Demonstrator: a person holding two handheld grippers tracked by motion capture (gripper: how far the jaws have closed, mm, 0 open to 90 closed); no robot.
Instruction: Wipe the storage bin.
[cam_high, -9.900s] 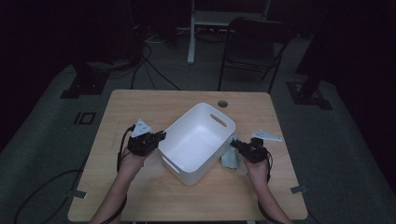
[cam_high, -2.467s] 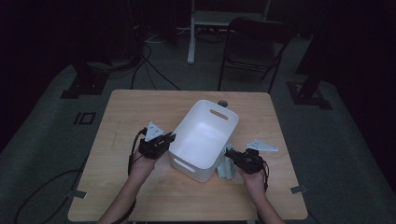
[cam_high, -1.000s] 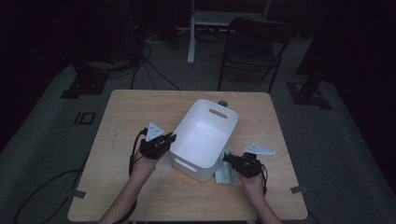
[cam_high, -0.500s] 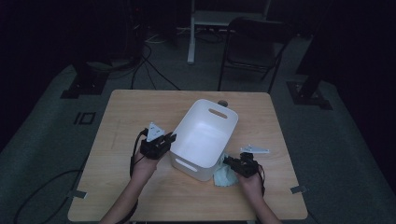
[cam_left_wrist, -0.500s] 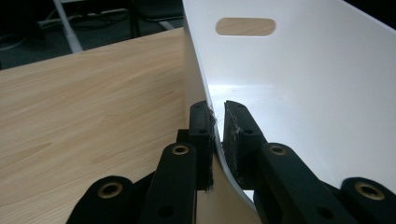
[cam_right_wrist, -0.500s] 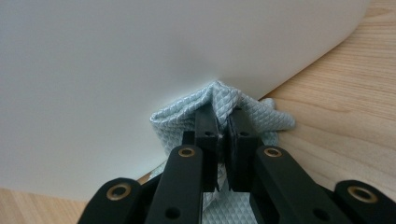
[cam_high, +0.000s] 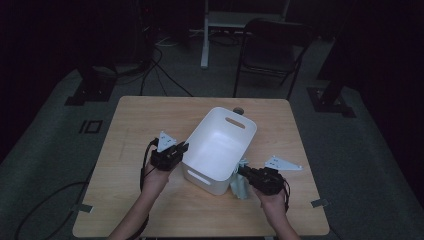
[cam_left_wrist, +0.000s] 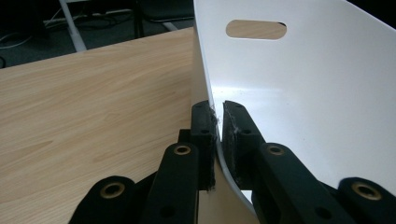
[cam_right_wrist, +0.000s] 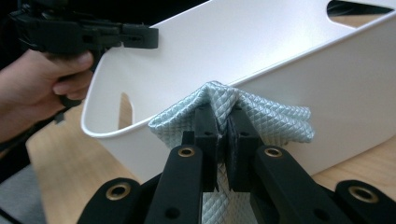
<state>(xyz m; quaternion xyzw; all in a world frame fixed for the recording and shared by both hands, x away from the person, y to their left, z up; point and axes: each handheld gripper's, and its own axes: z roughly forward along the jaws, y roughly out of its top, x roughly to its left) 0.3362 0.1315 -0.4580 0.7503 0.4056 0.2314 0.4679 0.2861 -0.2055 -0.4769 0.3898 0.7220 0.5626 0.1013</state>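
A white plastic bin (cam_high: 220, 150) with handle slots stands on the wooden table (cam_high: 150, 115), empty as far as I see. My left gripper (cam_high: 181, 149) is shut on the bin's left rim (cam_left_wrist: 212, 126), one jaw outside the wall and one inside. My right gripper (cam_high: 242, 172) is shut on a pale green quilted cloth (cam_right_wrist: 261, 116), lifted against the bin's right outer wall just below the rim. The cloth (cam_high: 241, 186) hangs bunched from the jaws. In the right gripper view, the left gripper (cam_right_wrist: 154, 38) shows beyond the bin, held by a hand.
A dark chair (cam_high: 272, 50) and a white stand (cam_high: 205, 35) are on the floor beyond the table. Cables (cam_high: 160, 75) run on the floor at the far left. A small round thing (cam_high: 238, 110) lies behind the bin.
The right gripper has risen with the cloth and shifted left toward the bin's wall. The left gripper keeps its hold on the bin's rim; the bin has barely moved since a second ago.
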